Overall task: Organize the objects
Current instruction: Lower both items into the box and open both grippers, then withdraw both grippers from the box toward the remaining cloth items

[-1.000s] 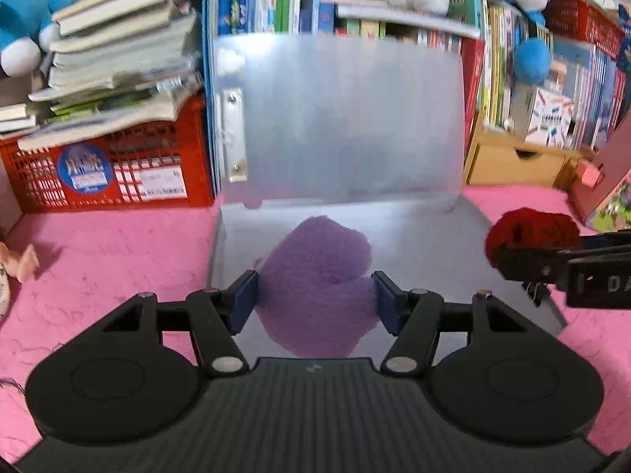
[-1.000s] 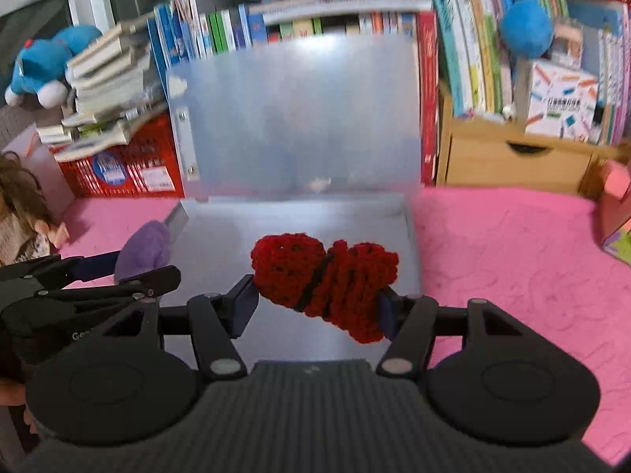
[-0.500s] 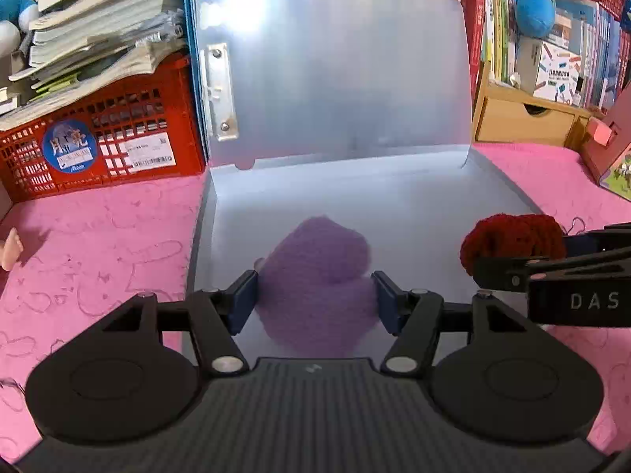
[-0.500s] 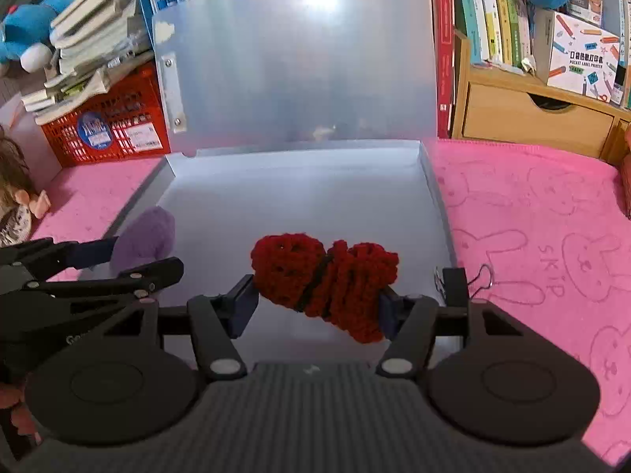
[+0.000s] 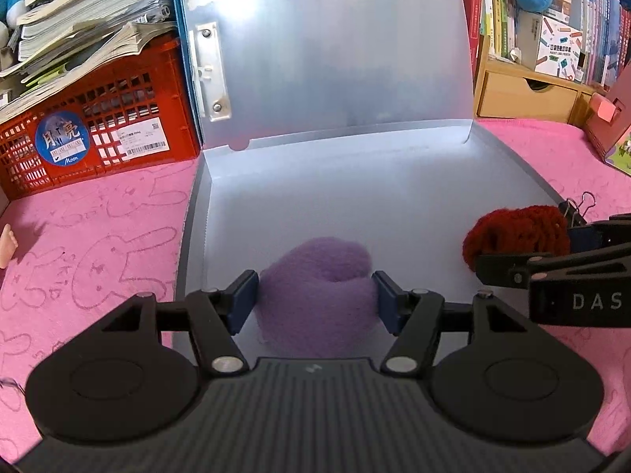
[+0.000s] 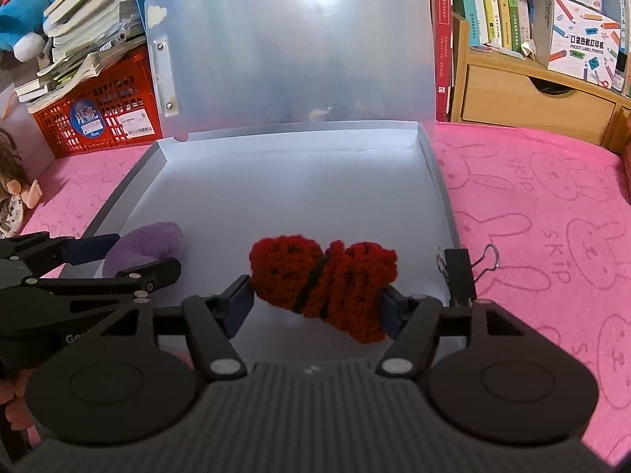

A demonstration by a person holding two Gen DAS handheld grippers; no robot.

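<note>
Left gripper clasps the purple felt heart between its pads, low over the near left of the open grey file box; right gripper, jaws opening, has the red crocheted piece still touching both pads, over the box's near right beside a black binder clip.

Two hand-held grippers point forward and steeply downward, side by side. The left hand-held gripper has its blue pads pressed against both sides of a purple felt heart. The right hand-held gripper is opening its jaws, with a red crocheted heart between them, the pads at its two ends.
</note>
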